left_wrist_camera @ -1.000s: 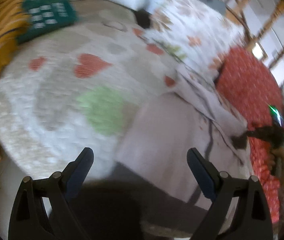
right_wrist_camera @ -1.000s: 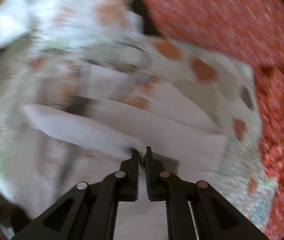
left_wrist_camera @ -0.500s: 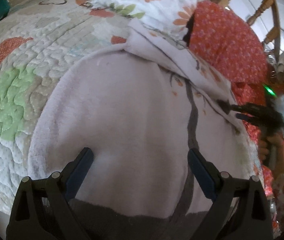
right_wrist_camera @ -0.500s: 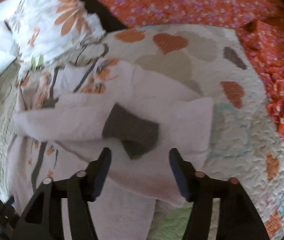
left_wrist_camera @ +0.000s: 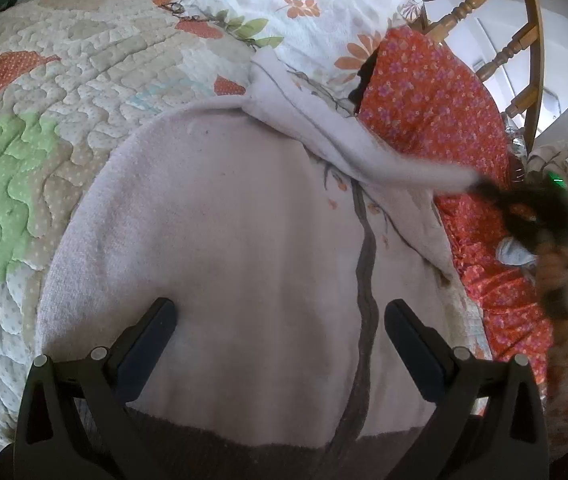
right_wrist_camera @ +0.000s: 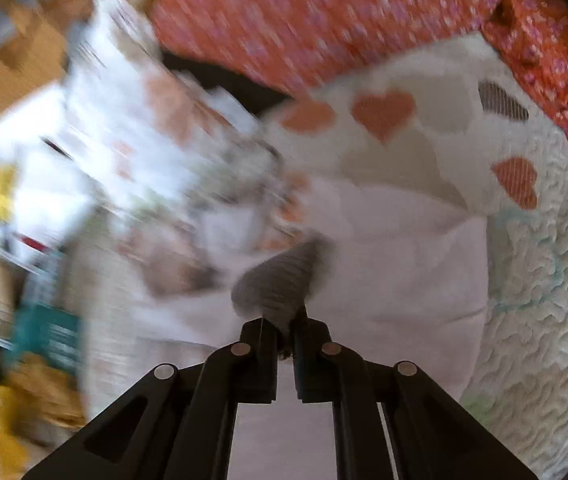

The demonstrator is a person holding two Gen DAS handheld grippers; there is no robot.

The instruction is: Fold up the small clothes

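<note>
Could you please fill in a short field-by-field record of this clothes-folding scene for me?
garment: pale pink fleece top with a tree print, spread on the quilt
surface: heart-patterned quilt
left gripper: jaws opening, nothing pinched, poised over the top's body
right gripper: shut on the grey cuff of the sleeve
sleeve: stretched out toward the right gripper
nearby: floral pillow, orange floral fabric

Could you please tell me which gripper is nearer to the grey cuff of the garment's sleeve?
Right. The right gripper has its jaws clamped on the grey cuff. The left gripper hovers with jaws opening over the garment's body, well away from it.
</note>
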